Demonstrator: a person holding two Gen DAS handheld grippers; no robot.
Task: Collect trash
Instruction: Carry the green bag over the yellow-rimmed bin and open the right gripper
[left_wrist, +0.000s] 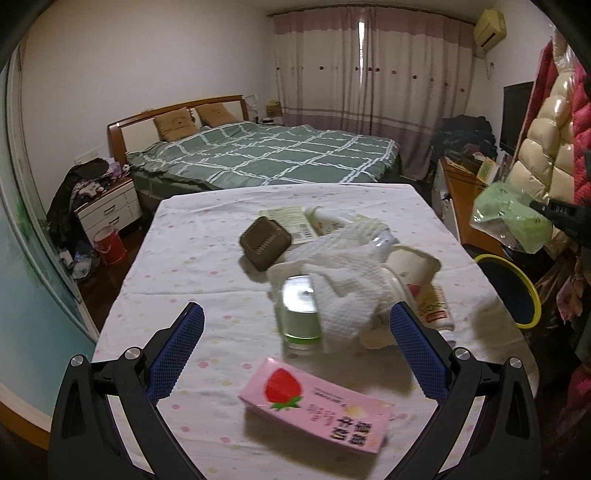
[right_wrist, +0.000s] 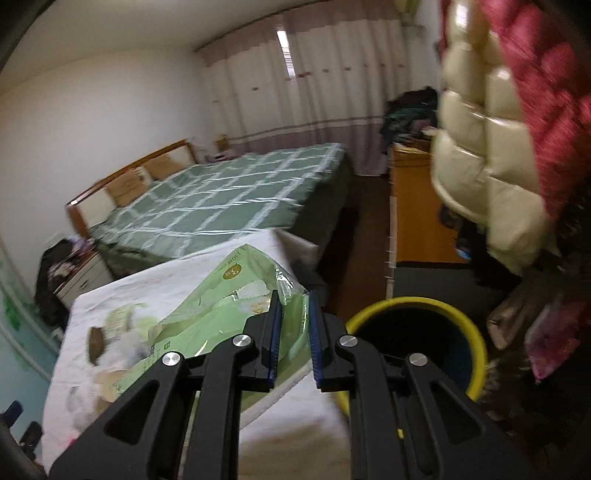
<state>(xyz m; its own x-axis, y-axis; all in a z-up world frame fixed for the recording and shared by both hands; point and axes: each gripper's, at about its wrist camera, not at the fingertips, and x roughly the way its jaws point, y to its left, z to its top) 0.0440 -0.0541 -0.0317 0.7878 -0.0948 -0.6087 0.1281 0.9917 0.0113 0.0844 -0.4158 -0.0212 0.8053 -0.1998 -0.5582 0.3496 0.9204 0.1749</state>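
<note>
Over the table (left_wrist: 177, 258) | left tongs (left_wrist: 295, 347) gaped wide, pink carton (left_wrist: 314, 406) at 6 o'clock | right tongs (right_wrist: 291, 332) pinched green wrapper (right_wrist: 221, 306), yellow-rimmed bin (right_wrist: 476, 332) at 3 o'clock.

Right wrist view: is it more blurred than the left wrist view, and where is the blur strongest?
Right wrist view: yes, motion blur smears the red and cream jackets and the table; the right gripper and green wrapper stay fairly sharp. Left wrist view: mostly sharp, only the pink carton looks soft.
</note>
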